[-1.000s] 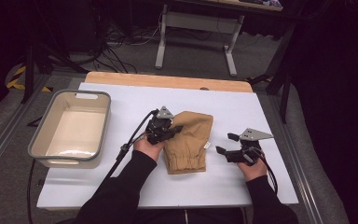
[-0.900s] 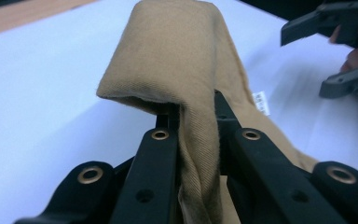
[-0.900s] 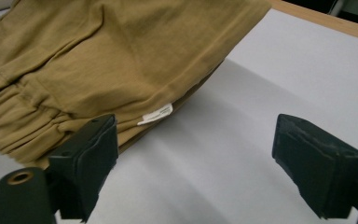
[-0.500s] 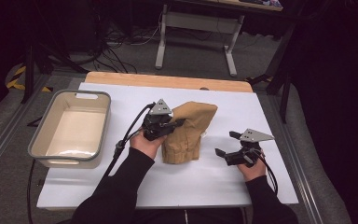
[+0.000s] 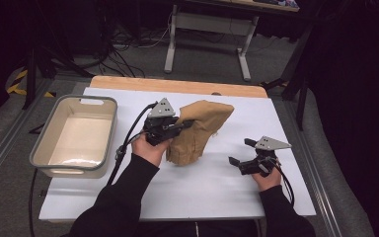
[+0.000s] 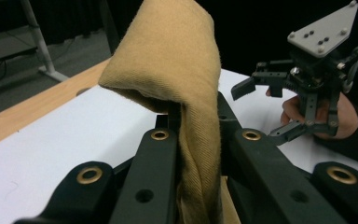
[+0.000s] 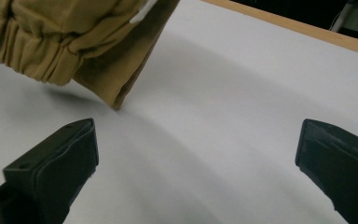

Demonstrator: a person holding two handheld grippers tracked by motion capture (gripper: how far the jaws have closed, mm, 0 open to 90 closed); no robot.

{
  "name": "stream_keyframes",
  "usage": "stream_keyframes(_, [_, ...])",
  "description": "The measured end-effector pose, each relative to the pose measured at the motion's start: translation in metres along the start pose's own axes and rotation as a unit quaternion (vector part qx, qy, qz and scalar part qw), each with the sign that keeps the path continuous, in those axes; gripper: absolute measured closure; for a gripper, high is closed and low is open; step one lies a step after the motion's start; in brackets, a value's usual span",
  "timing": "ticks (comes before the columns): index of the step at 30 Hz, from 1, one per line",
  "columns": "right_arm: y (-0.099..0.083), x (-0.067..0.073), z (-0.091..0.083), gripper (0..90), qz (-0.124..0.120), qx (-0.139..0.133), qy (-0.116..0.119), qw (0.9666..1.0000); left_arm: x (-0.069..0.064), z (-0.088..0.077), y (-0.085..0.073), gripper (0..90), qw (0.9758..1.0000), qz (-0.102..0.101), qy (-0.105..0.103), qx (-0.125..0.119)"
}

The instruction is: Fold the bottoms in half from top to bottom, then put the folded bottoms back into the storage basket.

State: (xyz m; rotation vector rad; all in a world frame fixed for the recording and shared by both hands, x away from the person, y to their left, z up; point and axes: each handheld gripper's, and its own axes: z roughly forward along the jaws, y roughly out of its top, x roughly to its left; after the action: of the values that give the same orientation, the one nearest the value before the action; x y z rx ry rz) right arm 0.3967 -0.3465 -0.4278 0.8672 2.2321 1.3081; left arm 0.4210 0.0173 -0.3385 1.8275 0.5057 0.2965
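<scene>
Pinching tan garment (image 5: 197, 132), left gripper (image 5: 180, 127) clamped; right gripper (image 5: 242, 152) apart, beside it.

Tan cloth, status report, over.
Left gripper shut on cloth, part lifted off table. Right gripper open, holding nothing. Bin at left, nothing in the way.

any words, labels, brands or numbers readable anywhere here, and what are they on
None can be read.
The tan cloth carries a small white tag at its edge: no print on it can be made out.
The grey plate on the right claw bears screw holes, no lettering.
The bin has no visible mark.
</scene>
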Motion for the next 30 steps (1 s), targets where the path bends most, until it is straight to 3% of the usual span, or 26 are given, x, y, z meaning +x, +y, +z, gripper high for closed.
stream_keyframes(4, [-0.001,0.001,0.002,0.0,-0.003,-0.001,0.0,1.0,0.002,-0.007,0.004,83.6,1.0,0.008,0.003,0.0])
stream_keyframes(30, [-0.002,0.007,0.008,0.0,-0.026,0.006,-0.005,0.9996,0.032,-0.065,0.013,83.5,0.9994,-0.012,0.032,-0.001])
